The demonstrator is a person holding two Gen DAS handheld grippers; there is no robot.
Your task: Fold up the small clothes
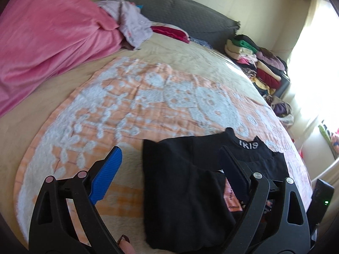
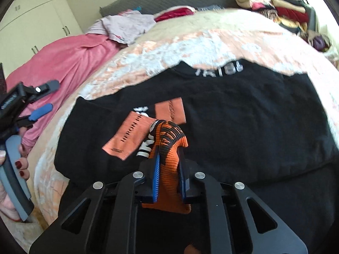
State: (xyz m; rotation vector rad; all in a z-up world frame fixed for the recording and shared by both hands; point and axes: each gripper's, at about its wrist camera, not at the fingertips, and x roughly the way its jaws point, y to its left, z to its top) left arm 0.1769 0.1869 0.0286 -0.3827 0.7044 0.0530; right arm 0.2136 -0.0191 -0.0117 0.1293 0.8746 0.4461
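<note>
A black shirt (image 2: 243, 116) with white lettering at the collar lies flat on the bed, partly folded; it also shows in the left wrist view (image 1: 186, 182). Orange patches of its print (image 2: 127, 135) show on the folded part. My right gripper (image 2: 169, 148) is shut on an orange-and-black ribbed cuff (image 2: 171, 158) of the shirt, held just above the cloth. My left gripper (image 1: 169, 165) is open and empty above the shirt's left edge; it also shows at the left of the right wrist view (image 2: 45, 98).
A peach-and-white blanket (image 1: 127, 105) covers the bed. A pink cloth (image 1: 48, 38) and a lilac garment (image 1: 133, 25) lie at the far left. A stack of folded clothes (image 1: 258, 63) stands at the far right by the grey headboard (image 1: 180, 10).
</note>
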